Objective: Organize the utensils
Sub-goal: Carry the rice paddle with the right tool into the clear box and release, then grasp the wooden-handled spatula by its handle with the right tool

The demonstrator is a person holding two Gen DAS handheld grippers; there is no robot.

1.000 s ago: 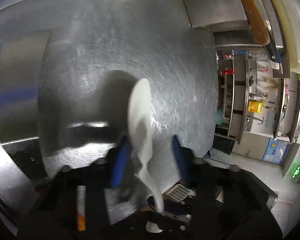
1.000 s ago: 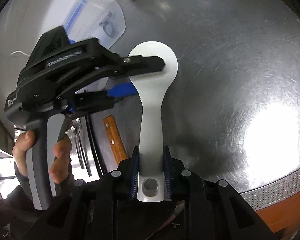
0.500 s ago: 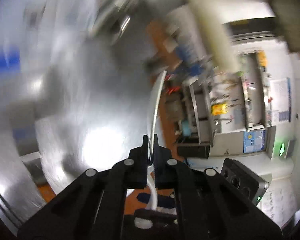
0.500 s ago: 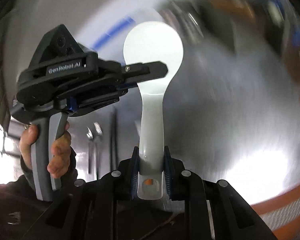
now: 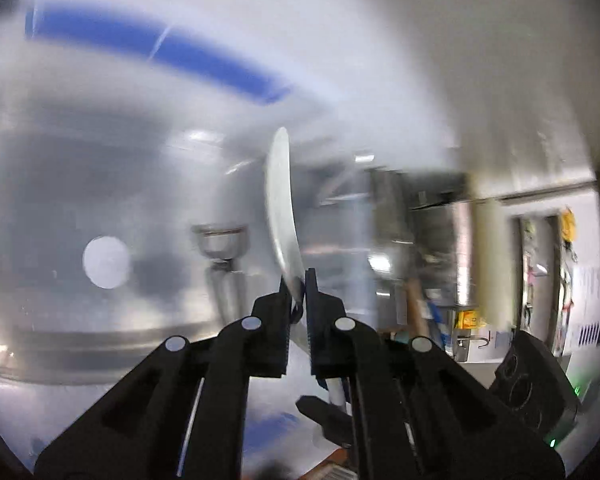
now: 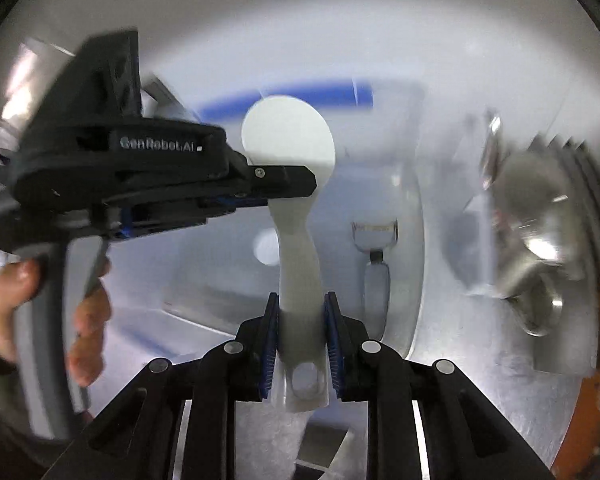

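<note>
- Left wrist view: the left gripper [image 5: 299, 280] is clenched on the flat white plastic rice paddle [image 5: 281, 204], seen edge-on here. Its fingers pinch the thin blade just where it narrows toward the handle, and the paddle's long axis runs up and away from the fingers, tip slightly left. Behind it, blurred, hangs a steel peeler-like utensil [image 5: 220, 248] against a pale wall with a blue stripe [image 5: 160, 48]; nothing else is sharp enough to name.
- Right wrist view: the right gripper [image 6: 300, 320] grasps the same paddle by the handle end, blue pads on both edges, the hanging hole [image 6: 306, 376] just behind the fingers. The left gripper crosses in from the left and bites the neck below the round blade — so both hold it, aloft, clear of the steel worktop [image 6: 480, 380].
- Judgement: the paddle stands lengthwise ahead of the right gripper, which is better placed to carry its hole to a hook — one gripper must let go first.
</note>
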